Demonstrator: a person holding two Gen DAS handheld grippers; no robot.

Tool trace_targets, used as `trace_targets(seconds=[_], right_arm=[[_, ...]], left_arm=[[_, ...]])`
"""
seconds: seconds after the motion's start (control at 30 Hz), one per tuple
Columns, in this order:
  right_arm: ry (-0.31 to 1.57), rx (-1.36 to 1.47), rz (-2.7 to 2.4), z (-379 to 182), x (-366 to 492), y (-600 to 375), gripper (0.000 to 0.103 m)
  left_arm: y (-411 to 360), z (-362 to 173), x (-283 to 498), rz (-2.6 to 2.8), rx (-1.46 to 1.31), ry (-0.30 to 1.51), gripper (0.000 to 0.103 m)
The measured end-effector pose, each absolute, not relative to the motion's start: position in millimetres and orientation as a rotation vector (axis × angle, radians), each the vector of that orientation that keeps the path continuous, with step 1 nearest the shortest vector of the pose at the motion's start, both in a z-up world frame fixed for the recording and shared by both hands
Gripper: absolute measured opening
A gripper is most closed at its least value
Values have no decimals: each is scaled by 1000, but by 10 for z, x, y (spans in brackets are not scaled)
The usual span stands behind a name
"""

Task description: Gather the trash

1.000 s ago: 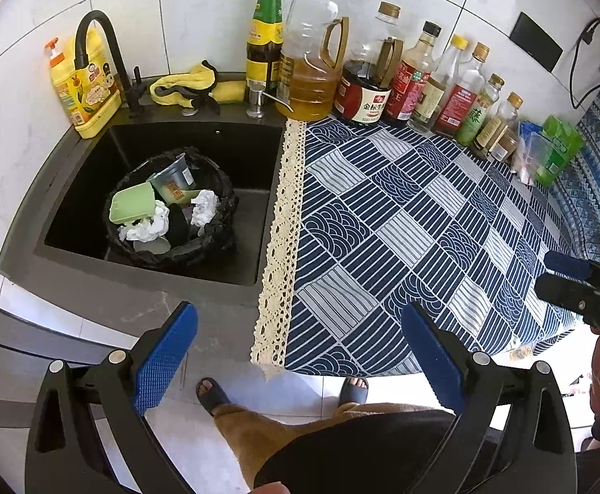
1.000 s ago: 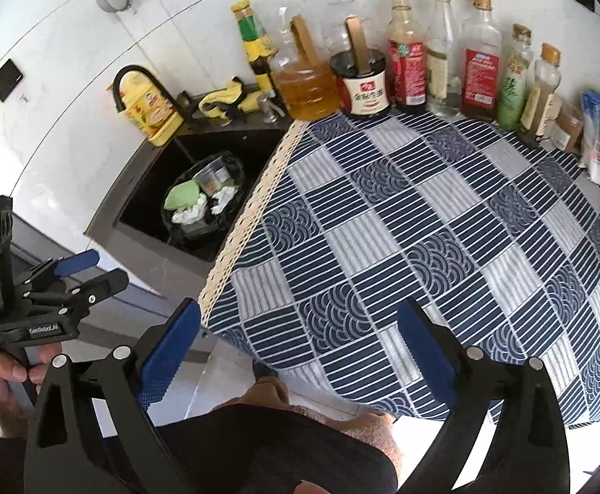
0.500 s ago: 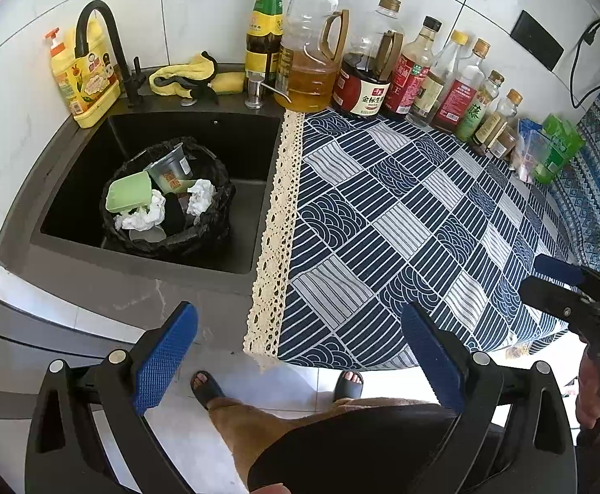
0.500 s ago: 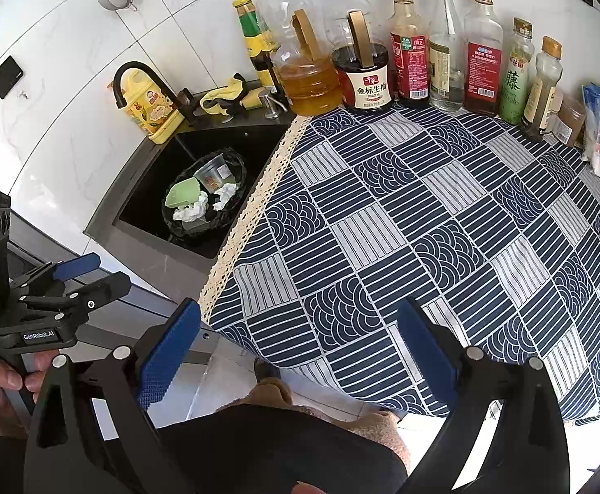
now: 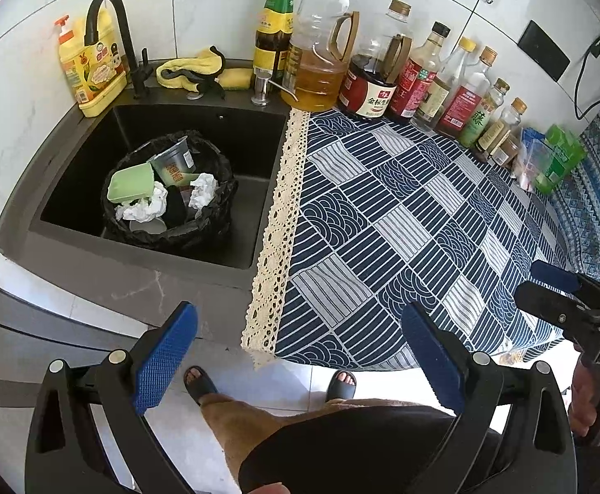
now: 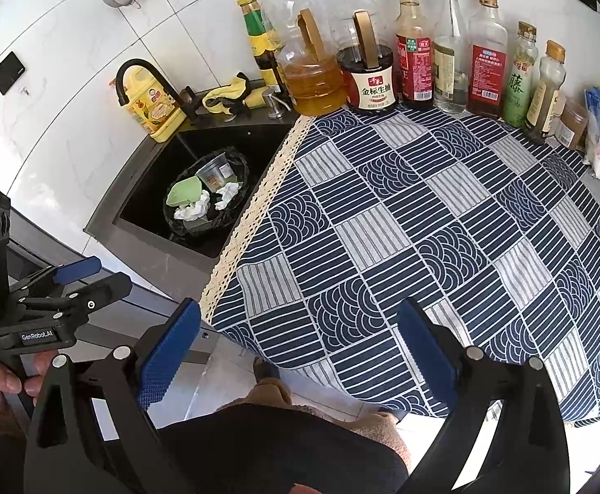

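Observation:
A black-bagged trash bin stands in the dark sink. It holds a green lid, a clear plastic cup and crumpled white tissues. The bin also shows in the right wrist view. My left gripper is open and empty, held back off the counter's front edge above the floor. My right gripper is open and empty too, in front of the blue patterned tablecloth.
A row of oil and sauce bottles lines the back wall. A yellow detergent jug, a black faucet and a yellow cloth sit behind the sink. Green and clear packets lie at the far right.
Both grippers have drawn back and up from the counter, so the sink and cloth look smaller and farther. Both stay open and empty.

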State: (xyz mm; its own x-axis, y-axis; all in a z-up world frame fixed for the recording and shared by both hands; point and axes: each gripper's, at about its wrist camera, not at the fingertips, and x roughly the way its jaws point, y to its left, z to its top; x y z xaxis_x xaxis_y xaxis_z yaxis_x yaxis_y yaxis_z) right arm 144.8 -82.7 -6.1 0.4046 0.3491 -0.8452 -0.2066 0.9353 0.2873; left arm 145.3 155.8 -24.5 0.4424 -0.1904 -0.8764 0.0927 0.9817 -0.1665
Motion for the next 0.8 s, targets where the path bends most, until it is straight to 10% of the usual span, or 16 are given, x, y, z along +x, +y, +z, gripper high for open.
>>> trace_targets(seconds=[0.8], right_arm=[[1096, 133, 379, -59, 1484, -753, 95]], left_arm=[[1555, -255, 1428, -161, -119, 1095, 96]])
